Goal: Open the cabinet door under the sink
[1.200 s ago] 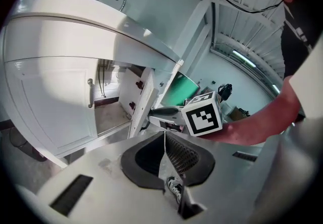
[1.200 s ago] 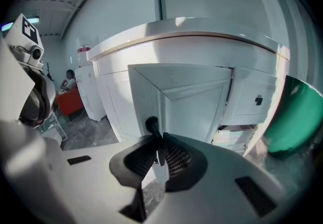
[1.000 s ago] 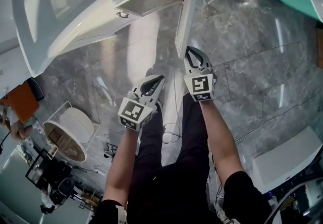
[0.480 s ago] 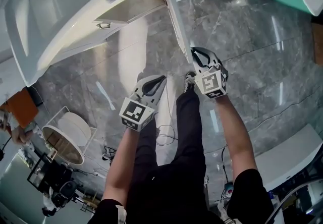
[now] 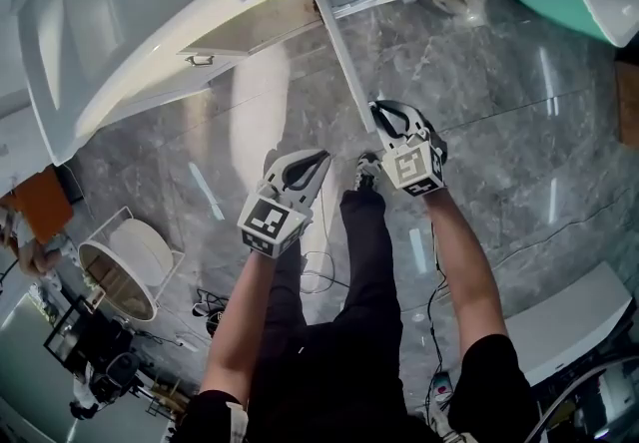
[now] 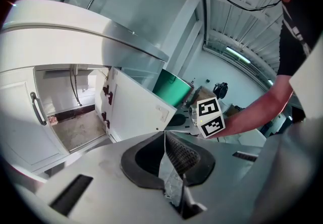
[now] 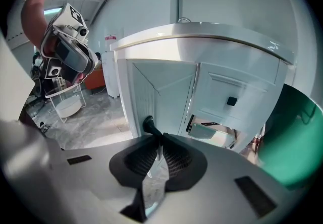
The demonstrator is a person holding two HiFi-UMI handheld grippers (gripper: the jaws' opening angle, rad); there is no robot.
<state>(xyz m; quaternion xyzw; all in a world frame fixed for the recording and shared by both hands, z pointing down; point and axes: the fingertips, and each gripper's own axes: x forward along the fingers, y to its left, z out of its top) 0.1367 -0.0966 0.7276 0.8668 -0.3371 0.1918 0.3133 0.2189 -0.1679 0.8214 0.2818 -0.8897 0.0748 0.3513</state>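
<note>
The sink cabinet [image 5: 140, 52] stands open. Its cabinet door [image 7: 161, 97] swings well out from the cabinet front, edge-on to the head view. The right gripper [image 5: 387, 120] is clamped on the door's black handle [image 7: 149, 125]. The left gripper [image 5: 318, 160], jaws together and empty, hovers beside the door. The opening looks nearly done; next, probably a short further pull, then release.

The cabinet door [image 5: 344, 57] swung wider. A second earlier, in the head view, its free edge lay left of its hinge side; by now it slanted down to the right of it. The right tool [image 5: 379, 112], closed on the dark handle [image 7: 148, 124], travelled with that edge toward the person's right. A shoe [image 5: 366, 172] came into sight just beside that tool, on its left.
</note>
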